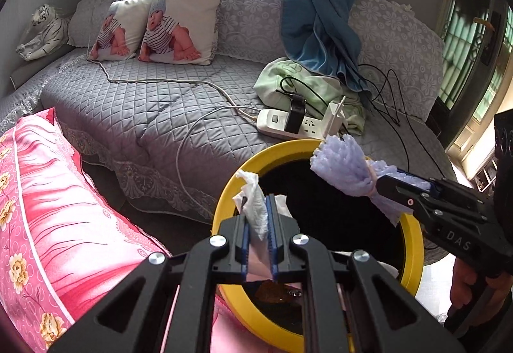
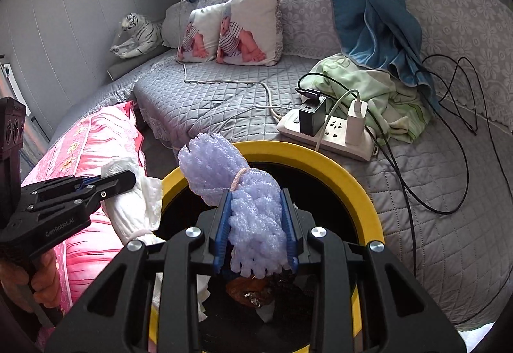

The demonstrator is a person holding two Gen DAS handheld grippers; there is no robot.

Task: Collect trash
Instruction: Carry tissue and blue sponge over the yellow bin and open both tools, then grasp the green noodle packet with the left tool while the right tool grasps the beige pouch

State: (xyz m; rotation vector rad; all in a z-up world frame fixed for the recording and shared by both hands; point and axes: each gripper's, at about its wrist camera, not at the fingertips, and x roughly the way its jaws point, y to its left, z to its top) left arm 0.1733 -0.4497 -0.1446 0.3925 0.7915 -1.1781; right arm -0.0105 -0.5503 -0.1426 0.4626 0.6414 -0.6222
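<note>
A round bin with a yellow rim [image 1: 413,244] and a black inside stands beside the bed; it also shows in the right wrist view [image 2: 352,179]. My left gripper [image 1: 258,211] is shut on a crumpled white tissue [image 1: 255,205] above the bin's left rim; the right wrist view shows this gripper [image 2: 125,179] and the tissue [image 2: 138,208]. My right gripper [image 2: 256,218] is shut on a bundle of purple foam netting [image 2: 250,192] over the bin's opening; it shows in the left wrist view [image 1: 381,184] with the netting [image 1: 343,168]. Brown and white scraps [image 2: 253,292] lie at the bin's bottom.
A grey quilted bed [image 1: 144,109] lies behind the bin. On it sit a white power strip [image 2: 327,134] with chargers and cables, green cloth [image 2: 378,90], a blue curtain [image 1: 320,16] and two baby-print pillows [image 1: 160,29]. A pink pillow [image 1: 48,208] lies at left.
</note>
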